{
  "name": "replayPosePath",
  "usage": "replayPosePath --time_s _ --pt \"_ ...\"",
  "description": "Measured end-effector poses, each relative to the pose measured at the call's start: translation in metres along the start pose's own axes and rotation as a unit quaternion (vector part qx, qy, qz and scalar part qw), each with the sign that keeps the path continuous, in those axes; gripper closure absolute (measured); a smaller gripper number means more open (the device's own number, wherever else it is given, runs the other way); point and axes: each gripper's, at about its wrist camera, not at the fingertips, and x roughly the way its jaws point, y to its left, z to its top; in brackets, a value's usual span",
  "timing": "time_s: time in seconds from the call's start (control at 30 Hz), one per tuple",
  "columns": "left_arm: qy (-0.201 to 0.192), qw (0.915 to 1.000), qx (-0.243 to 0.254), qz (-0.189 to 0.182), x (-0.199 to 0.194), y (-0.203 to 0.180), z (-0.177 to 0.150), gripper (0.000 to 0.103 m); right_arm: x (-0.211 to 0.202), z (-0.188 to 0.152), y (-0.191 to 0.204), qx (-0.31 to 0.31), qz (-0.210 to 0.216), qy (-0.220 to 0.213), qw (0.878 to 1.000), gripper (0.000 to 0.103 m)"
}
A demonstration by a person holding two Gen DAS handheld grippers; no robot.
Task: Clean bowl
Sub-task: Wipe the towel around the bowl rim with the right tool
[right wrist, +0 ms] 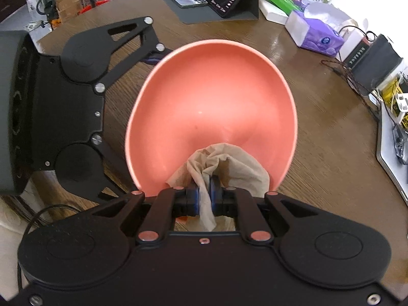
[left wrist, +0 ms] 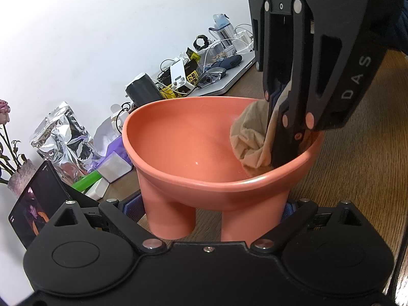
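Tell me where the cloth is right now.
The cloth is inside the bowl, against its near wall in the right wrist view, pinched in the right gripper. The left gripper flanks the bowl's legs.

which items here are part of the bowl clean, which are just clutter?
In the job: pink bowl, beige cloth, right gripper clamping it, left gripper around the bowl's legs.
Clutter: tissue box, phone, foil bag, laptop.

Smooth matt plastic bowl (right wrist: 211,97), crumpled beige cloth (right wrist: 224,160), glossy wood-grain table (right wrist: 318,132)
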Motion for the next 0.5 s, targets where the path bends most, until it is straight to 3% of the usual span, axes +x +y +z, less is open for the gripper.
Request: replayPosePath --time_s 0.5 --pt "-0.001 1.0 0.001 0.0 0.004 0.003 -0.002 0.008 -0.007 0.018 -0.002 0.025 0.073 -0.075 0.994 0.094"
